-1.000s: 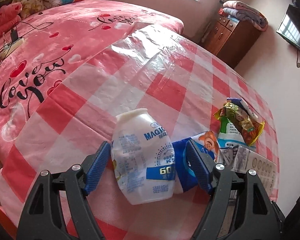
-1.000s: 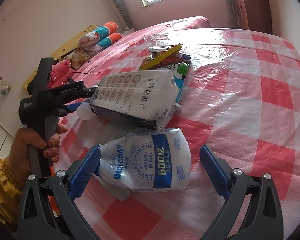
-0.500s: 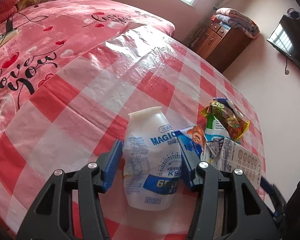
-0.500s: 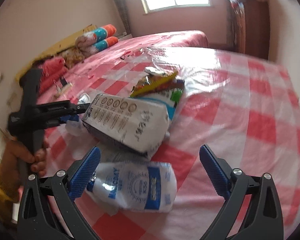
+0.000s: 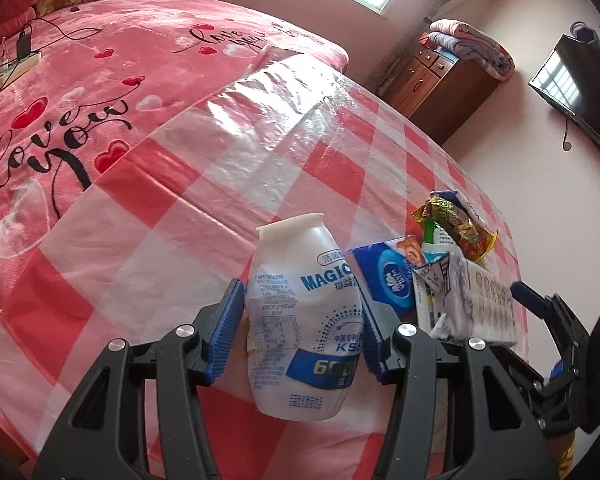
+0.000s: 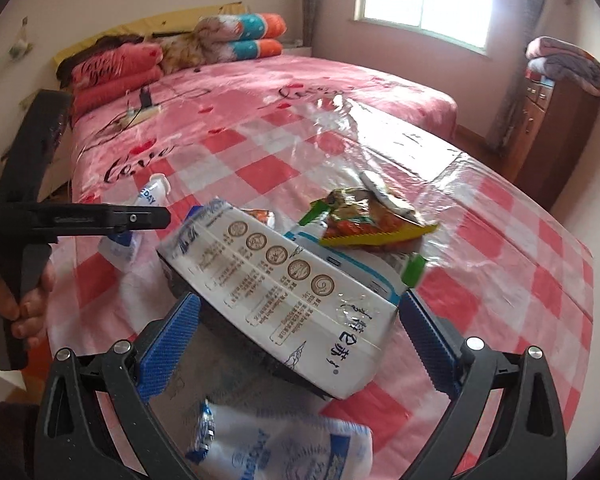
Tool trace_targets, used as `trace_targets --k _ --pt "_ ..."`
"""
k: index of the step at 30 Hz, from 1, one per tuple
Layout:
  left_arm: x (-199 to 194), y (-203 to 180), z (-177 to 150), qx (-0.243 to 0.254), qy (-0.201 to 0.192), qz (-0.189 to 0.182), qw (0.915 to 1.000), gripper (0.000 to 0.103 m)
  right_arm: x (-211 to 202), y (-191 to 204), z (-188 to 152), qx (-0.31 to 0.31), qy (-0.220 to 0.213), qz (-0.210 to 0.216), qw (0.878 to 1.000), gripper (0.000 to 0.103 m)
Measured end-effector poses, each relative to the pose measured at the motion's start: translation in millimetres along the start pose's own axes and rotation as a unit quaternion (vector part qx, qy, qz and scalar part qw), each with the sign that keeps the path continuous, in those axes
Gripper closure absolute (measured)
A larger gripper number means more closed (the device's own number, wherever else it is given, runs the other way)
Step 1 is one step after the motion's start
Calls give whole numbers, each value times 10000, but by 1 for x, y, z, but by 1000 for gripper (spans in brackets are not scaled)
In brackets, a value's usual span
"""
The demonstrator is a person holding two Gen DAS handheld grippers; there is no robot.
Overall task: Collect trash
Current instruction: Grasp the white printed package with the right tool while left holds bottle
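Note:
My left gripper is shut on a crumpled white Magic Day bottle, its blue pads pressing both sides, just above the red-checked plastic sheet on the bed. Beside it lie a blue tissue pack, a white milk carton and a snack wrapper. My right gripper is open around the near end of the milk carton, pads apart from it. A second Magic Day bottle lies below the carton. The left gripper and its bottle show at left.
A snack wrapper and a green-white pouch lie behind the carton. A power strip with cable sits on the pink bedspread. Pillows are at the headboard. A wooden cabinet with blankets stands by the wall.
My left gripper closed onto the bottle and lifted it slightly. My right gripper rose away from the second bottle and moved forward around the milk carton's end.

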State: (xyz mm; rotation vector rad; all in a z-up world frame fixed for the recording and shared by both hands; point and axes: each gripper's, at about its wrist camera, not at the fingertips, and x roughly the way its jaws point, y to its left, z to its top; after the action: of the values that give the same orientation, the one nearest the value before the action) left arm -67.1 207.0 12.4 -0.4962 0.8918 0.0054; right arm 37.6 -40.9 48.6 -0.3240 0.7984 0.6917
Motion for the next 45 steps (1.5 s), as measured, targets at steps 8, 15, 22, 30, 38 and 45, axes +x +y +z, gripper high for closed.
trace_targets --k 8,15,22,30,38,45 --pt "-7 10 -3 168 -62 101 9998 48 18 18 4 -523 346 -61 9980 5" --pt "-14 20 -3 199 -130 128 9996 48 18 24 9 -517 586 312 9965 5" --pt "-19 25 -4 269 -145 135 9994 48 25 25 27 -518 558 289 9967 5" --pt "-21 28 -12 340 -103 109 9993 48 48 49 26 -1096 703 63 9915 5" --pt "-22 25 -15 369 -85 20 9993 48 45 51 25 -845 645 -60 9943 29" --pt "-31 22 -17 378 -177 -70 9991 48 30 60 25 -874 449 -249 9948 35"
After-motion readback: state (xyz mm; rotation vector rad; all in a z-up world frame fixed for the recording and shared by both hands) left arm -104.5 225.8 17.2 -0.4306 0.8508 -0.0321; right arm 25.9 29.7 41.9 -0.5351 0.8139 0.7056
